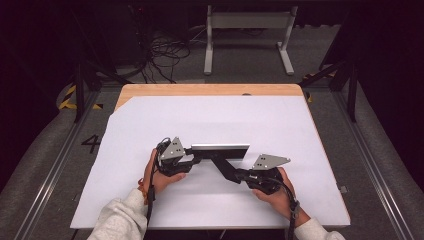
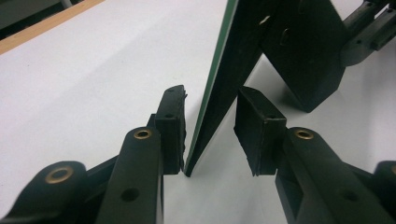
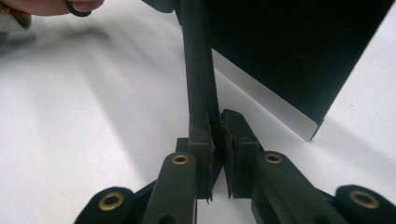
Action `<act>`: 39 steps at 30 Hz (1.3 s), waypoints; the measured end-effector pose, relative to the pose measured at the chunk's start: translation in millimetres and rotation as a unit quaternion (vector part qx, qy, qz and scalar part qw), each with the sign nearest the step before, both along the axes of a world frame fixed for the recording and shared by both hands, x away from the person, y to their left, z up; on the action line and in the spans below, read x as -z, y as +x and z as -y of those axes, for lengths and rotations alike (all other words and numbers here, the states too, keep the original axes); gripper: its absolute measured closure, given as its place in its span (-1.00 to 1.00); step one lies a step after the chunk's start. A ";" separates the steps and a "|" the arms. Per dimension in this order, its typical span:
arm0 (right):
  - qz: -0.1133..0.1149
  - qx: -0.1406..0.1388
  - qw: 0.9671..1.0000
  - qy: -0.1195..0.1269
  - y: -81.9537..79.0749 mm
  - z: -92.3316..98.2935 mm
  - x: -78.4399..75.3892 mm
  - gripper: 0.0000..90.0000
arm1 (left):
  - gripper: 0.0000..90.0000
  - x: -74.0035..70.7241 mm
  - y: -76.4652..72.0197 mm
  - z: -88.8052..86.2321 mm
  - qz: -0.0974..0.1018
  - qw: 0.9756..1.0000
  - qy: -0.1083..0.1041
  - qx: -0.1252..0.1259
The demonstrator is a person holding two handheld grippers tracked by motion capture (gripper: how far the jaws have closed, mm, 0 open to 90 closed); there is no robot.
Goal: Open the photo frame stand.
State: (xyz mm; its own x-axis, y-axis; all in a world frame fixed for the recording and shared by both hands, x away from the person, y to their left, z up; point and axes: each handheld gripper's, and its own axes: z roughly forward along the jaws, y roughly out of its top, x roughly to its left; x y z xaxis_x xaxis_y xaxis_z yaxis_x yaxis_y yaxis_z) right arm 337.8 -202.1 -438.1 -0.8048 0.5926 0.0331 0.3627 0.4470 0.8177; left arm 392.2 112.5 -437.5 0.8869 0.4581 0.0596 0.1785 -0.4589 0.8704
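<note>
High view: a flat black panel (image 1: pixel 220 148) stands on its edge on the white sheet (image 1: pixel 215 120) that covers the table (image 1: pixel 210 90), near the middle and toward the person's side. A black prop leg (image 1: pixel 225 167) slants off its back to the right. The left gripper (image 1: pixel 192 156) sits at the panel's left end, and the right gripper (image 1: pixel 239 175) is on the leg's foot. Both hands stay low with the wrists close to the sheet, forearms coming up from the bottom edge and the grippers angled in toward each other.

Left gripper view: the panel (image 2: pixel 219 88) is a thin plate with a green front edge, standing between the jaws. The left pad (image 2: pixel 172 128) is just about touching its face and the right pad (image 2: pixel 257 130) is clear of it, so the jaws are partly open around the edge with no clamp. The gripper points level, along the sheet.

Right gripper view: the jaws are narrow and pinched on the leg (image 3: pixel 198 65), which rises straight up between the pads (image 3: pixel 201 140). The panel's back (image 3: pixel 299 51) and its pale lower strip (image 3: pixel 266 95) lie to the right.

Handling, judged: it looks stiff, light and thin, with smooth faces that could slip. It is likely top-heavy on edge and would tip if the leg folds. Best taken by the side edge or the leg, pads flat on the faces, with no hard squeeze in case the front is glass.
</note>
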 end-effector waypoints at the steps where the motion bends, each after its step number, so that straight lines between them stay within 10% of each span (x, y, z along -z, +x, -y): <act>1: 0.000 0.001 1.000 0.001 -0.4 1.1 -0.5 0.84 | 0.40 -0.6 -0.8 -0.3 0.001 1.000 0.000 0.001; 13: 0.013 0.004 1.000 0.007 -5.2 10.6 -11.4 0.85 | 0.41 -10.4 -8.5 -7.9 0.016 1.000 -0.016 0.011; 26: 0.081 0.050 0.995 0.036 -10.6 29.2 -38.8 0.86 | 0.43 -24.7 -17.6 -14.3 0.038 0.999 -0.036 0.013; 39: 0.082 0.075 0.993 0.051 -3.2 20.6 -44.7 0.43 | 0.35 -34.2 -18.9 -17.6 0.047 0.997 -0.056 0.011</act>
